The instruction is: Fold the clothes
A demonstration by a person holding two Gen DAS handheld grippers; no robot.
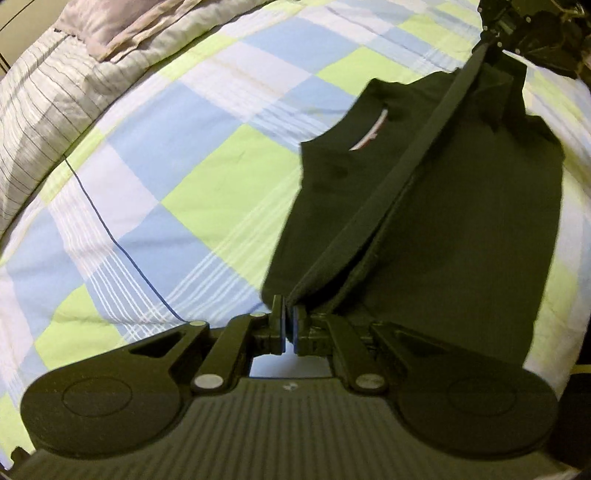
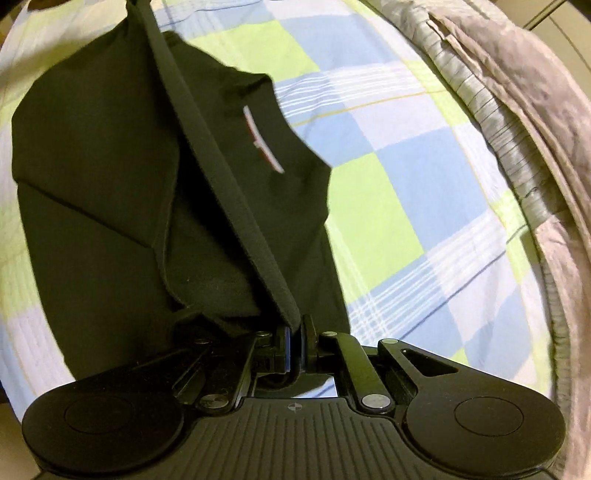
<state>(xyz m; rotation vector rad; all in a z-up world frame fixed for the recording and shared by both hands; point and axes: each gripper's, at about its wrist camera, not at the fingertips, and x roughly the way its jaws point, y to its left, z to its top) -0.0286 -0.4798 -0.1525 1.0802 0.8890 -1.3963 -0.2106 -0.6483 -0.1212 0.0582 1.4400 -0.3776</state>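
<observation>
A black garment (image 1: 461, 206) lies on a checked bedspread, and a white and red label (image 1: 371, 134) shows at its neck. My left gripper (image 1: 289, 312) is shut on one corner of the garment's hem. That hem runs taut as a dark band (image 1: 417, 166) up to my right gripper (image 1: 496, 35) at the top right. In the right wrist view my right gripper (image 2: 295, 330) is shut on the hem's other corner, with the black garment (image 2: 103, 177) hanging in folds below the band (image 2: 221, 177). The label (image 2: 260, 138) shows there too.
The bedspread (image 1: 207, 177) is checked in blue, green and white. A striped grey quilt (image 1: 48, 99) and a pinkish pillow (image 1: 122, 22) lie bunched along the bed's far side, seen also as the quilt (image 2: 517, 129) at the right. A thin dark cord (image 1: 110, 229) crosses the bedspread.
</observation>
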